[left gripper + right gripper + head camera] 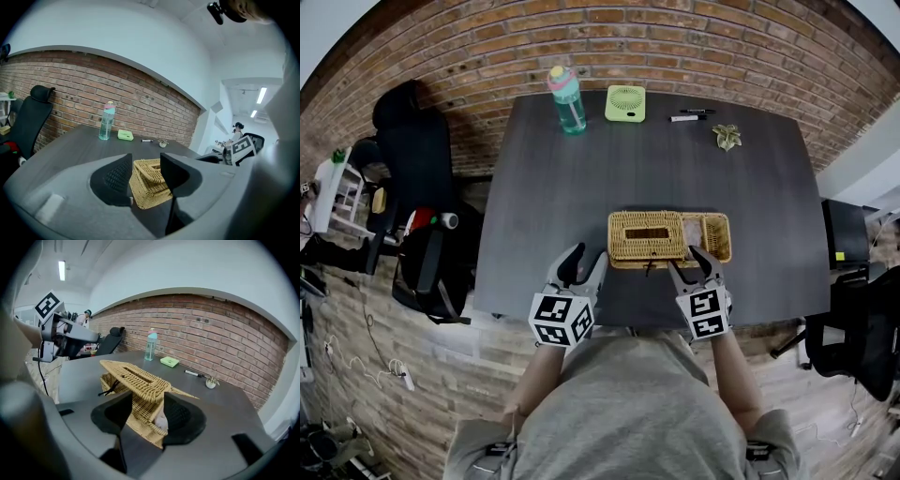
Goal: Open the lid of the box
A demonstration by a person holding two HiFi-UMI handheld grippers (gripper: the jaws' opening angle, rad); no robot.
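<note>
The wicker box [712,236] stands on the dark table [553,206] by the edge nearest the person, within reach of both grippers. Its woven lid [647,234] covers the left part of the box, and the right end lies uncovered. The right gripper [690,264] is at the box's front right. In the right gripper view its jaws sit on either side of the lid's front rim [140,380] with wicker filling the gap, and the lid is tilted up off the box. From this I judge that the jaws are clamped on the rim and are what props the lid up. Something pale [161,420] shows under the raised edge, and a thin black cord [108,389] hangs from the front of the box. The left gripper [584,262] hangs just beside the box's front left corner. Its fingers are apart and hold nothing, and the box shows beyond the gap without touching them; it looks placed to steady the box if the lift drags it. Well behind the box, near the brick wall, stand a pink-capped bottle [568,98], a flat green gadget [625,103], a pen [689,116] and a small plant ornament [727,137], clear of the work. No brand or label is legible on any of them. The only printed marks are the black-and-white square markers on each gripper's cube [561,321].
</note>
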